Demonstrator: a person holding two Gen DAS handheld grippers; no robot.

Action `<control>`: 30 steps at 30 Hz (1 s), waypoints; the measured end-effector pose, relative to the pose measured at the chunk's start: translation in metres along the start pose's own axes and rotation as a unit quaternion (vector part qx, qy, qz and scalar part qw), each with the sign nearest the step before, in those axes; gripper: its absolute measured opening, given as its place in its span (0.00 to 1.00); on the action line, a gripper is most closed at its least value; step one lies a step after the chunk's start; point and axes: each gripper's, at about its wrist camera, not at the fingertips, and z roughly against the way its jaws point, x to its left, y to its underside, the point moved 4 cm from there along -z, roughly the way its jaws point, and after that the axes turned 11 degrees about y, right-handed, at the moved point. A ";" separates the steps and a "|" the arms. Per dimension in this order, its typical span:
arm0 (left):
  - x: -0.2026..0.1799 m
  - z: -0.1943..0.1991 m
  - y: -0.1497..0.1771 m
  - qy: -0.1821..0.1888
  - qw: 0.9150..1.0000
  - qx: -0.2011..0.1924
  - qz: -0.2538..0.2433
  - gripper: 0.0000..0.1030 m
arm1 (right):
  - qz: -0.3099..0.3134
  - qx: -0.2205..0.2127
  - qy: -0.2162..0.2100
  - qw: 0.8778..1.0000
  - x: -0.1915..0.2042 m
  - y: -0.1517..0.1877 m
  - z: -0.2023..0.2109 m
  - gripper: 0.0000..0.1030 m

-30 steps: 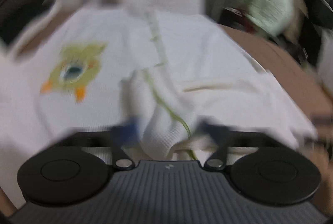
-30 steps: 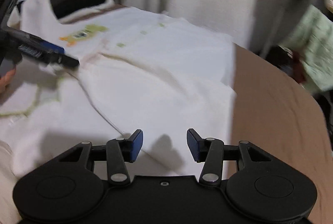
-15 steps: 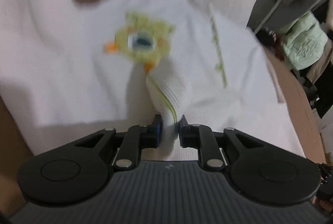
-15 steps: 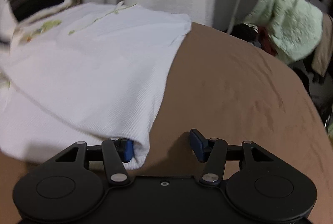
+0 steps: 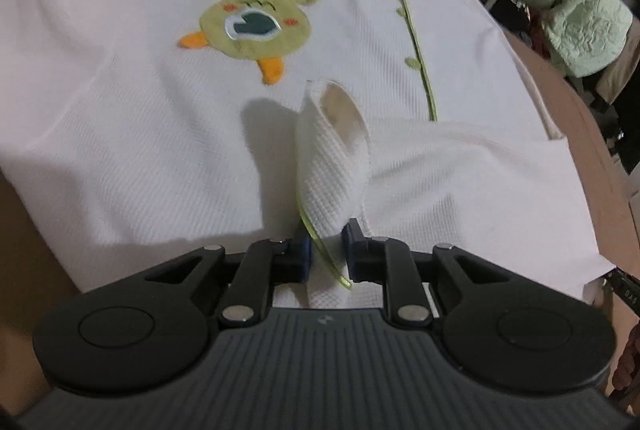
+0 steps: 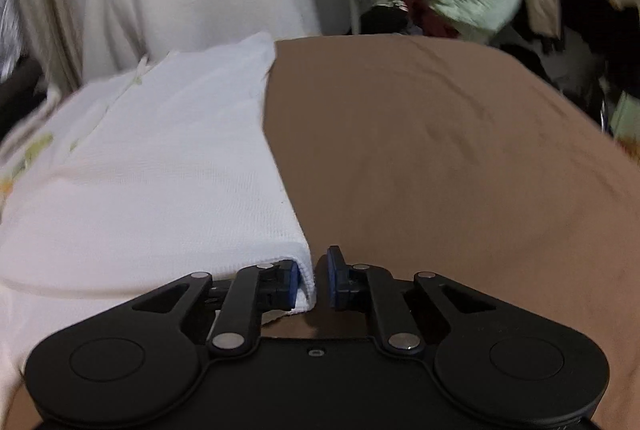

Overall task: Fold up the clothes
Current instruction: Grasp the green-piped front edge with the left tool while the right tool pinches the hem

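Left wrist view shows the left gripper [image 5: 326, 254] clamped on a bunched fold of the white garment [image 5: 140, 134], its 2 blue-padded jaws pressed against the cloth from either side. The pinched fold stands up between the fingers and curls open at its far end, with a thin green trim [image 5: 320, 242] running down through the gap. The garment lies spread on a brown surface [image 5: 592, 150], which shows at the right and near left. On the cloth, far left of the fold, is a green creature patch [image 5: 256, 26] with 2 orange feet. A green stem line [image 5: 418, 50] with small leaves runs along the cloth at the right. A pale green fabric [image 5: 584, 26] sits beyond the surface at far right.

Right wrist view shows the right gripper [image 6: 313, 280] at the near right corner of the garment [image 6: 160, 170], whose straight edge runs away toward the far side. The corner lies between the jaws and touches the left pad; a narrow gap remains before the right pad, so the jaws are nearly closed but I cannot tell whether they grip. Bare brown surface [image 6: 440, 150] fills the right
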 end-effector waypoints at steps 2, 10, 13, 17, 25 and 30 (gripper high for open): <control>-0.007 0.015 0.000 -0.033 0.999 0.004 -0.031 0.18 | 0.003 -0.002 0.004 1.000 -0.002 -0.003 0.002 0.20; 0.007 0.030 -0.006 -0.131 0.989 -0.008 -0.072 0.18 | 0.029 -0.007 0.025 0.999 0.000 0.001 0.003 0.33; 0.021 0.034 -0.008 -0.108 0.994 0.002 -0.030 0.29 | 0.012 -0.004 -0.008 1.000 -0.008 -0.015 0.005 0.46; 0.024 0.048 -0.016 -0.056 0.997 -0.044 -0.010 0.48 | -0.014 -0.001 -0.060 0.998 -0.020 -0.038 0.009 0.47; 0.025 0.005 -0.031 -0.003 0.999 -0.019 -0.041 0.67 | -0.060 0.008 -0.151 0.987 -0.036 -0.084 0.012 0.50; 0.018 -0.017 -0.033 -0.025 0.994 -0.029 -0.099 0.30 | -0.009 0.039 -0.113 0.993 0.013 -0.109 -0.051 0.56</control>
